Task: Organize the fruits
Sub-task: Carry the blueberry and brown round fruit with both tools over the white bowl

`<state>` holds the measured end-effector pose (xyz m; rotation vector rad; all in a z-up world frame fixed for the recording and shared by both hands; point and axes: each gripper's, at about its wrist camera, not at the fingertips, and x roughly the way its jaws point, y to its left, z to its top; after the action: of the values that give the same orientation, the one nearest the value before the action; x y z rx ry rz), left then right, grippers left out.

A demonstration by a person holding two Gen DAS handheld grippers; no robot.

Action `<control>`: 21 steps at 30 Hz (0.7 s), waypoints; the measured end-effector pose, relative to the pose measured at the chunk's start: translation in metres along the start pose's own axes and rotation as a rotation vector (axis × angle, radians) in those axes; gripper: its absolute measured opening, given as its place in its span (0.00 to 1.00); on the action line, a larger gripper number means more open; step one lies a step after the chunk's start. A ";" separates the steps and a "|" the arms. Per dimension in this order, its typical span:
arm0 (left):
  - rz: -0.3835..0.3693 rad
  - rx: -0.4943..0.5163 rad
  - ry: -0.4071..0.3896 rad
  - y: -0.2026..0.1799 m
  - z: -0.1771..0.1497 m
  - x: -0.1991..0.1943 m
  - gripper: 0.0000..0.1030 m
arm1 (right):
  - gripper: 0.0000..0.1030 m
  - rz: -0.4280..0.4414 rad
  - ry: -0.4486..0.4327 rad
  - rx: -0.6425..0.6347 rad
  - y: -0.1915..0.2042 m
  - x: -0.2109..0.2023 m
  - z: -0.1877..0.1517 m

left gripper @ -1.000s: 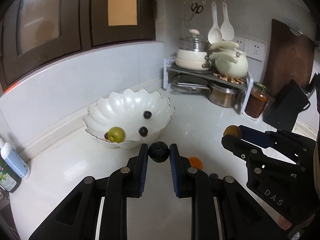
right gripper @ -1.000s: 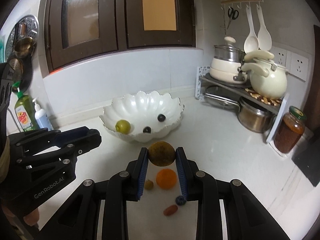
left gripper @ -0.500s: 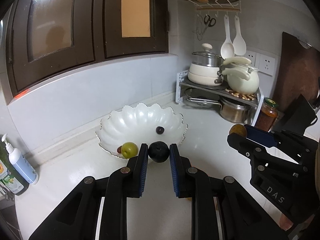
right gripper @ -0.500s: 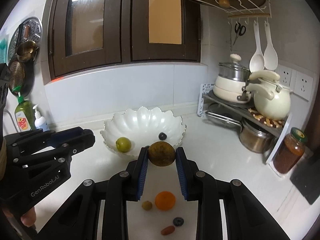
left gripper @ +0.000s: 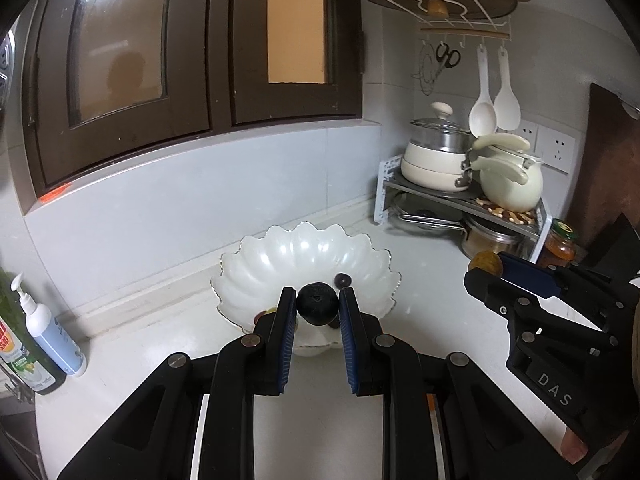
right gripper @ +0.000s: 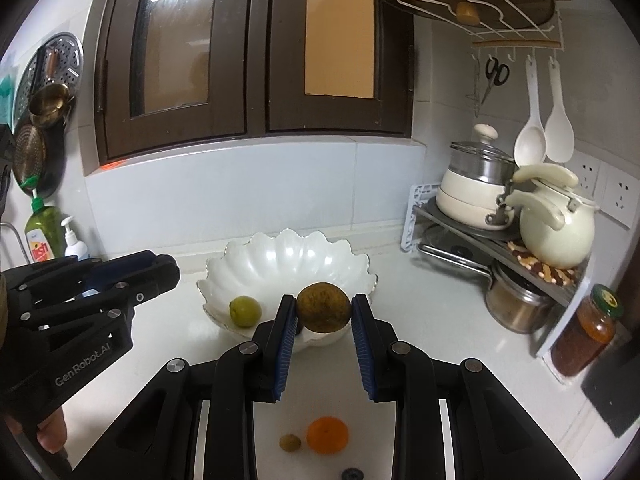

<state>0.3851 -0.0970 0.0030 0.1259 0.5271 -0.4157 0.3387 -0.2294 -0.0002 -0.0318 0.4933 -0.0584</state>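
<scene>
the left gripper [left gripper: 318, 307] is clamped narrow on a black round fruit [left gripper: 317, 309], both blue pads pressing its sides, held in the air just in front of the near rim of the white scalloped bowl [left gripper: 280, 256]. the right gripper [right gripper: 324, 309] is likewise closed down on a brown-green round fruit [right gripper: 324, 307], gripped between its pads above the near edge of the same bowl.

inside the bowl lie a green fruit [right gripper: 245, 311] at the left and a small dark fruit [left gripper: 343, 279] toward the right; other pieces behind the left gripper's fingers are too hidden to name. the bowl sits on a white counter [left gripper: 432, 276] against a pale backsplash. to the far right stands a rack [right gripper: 472, 240] with a cream pot and kettle, a steel pot beneath, and a jar [right gripper: 584, 332] near it. soap bottles [left gripper: 48, 344] stand at the left.

only the right wrist view shows the loose fruit on the near counter: an orange [right gripper: 327, 434], a small brown fruit [right gripper: 290, 442] beside it and a blueberry [right gripper: 352, 473]. the left wrist view shows the right gripper from the side, its fruit peeking past the fingertip.
</scene>
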 end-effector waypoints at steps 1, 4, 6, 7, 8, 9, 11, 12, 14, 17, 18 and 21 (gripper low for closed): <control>0.003 -0.002 0.001 0.001 0.002 0.002 0.22 | 0.29 0.003 0.000 -0.001 0.000 0.002 0.002; 0.010 -0.009 0.005 0.005 0.005 0.008 0.22 | 0.29 0.012 0.006 -0.011 0.002 0.010 0.008; 0.014 -0.008 0.007 0.007 0.007 0.011 0.22 | 0.29 0.019 0.010 -0.014 0.003 0.015 0.012; 0.018 -0.005 0.006 0.008 0.009 0.013 0.22 | 0.29 0.021 0.011 -0.015 0.004 0.017 0.013; 0.021 -0.004 0.007 0.008 0.010 0.015 0.22 | 0.29 0.025 0.013 -0.019 0.005 0.020 0.015; 0.021 -0.004 0.010 0.009 0.011 0.016 0.22 | 0.29 0.026 0.016 -0.024 0.006 0.023 0.017; 0.021 -0.007 0.016 0.011 0.014 0.022 0.22 | 0.29 0.029 0.019 -0.027 0.007 0.028 0.020; 0.020 -0.009 0.021 0.012 0.016 0.025 0.22 | 0.29 0.032 0.024 -0.027 0.007 0.032 0.023; 0.023 -0.011 0.026 0.015 0.019 0.030 0.22 | 0.29 0.041 0.032 -0.024 0.007 0.039 0.026; 0.032 -0.008 0.033 0.017 0.024 0.037 0.22 | 0.29 0.047 0.048 -0.022 0.007 0.050 0.032; 0.032 -0.008 0.036 0.019 0.026 0.039 0.22 | 0.29 0.047 0.054 -0.024 0.008 0.053 0.033; 0.041 -0.015 0.045 0.024 0.030 0.047 0.22 | 0.29 0.050 0.072 -0.029 0.009 0.065 0.039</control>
<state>0.4458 -0.0989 0.0051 0.1318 0.5708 -0.3691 0.4149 -0.2238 0.0025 -0.0464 0.5663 -0.0037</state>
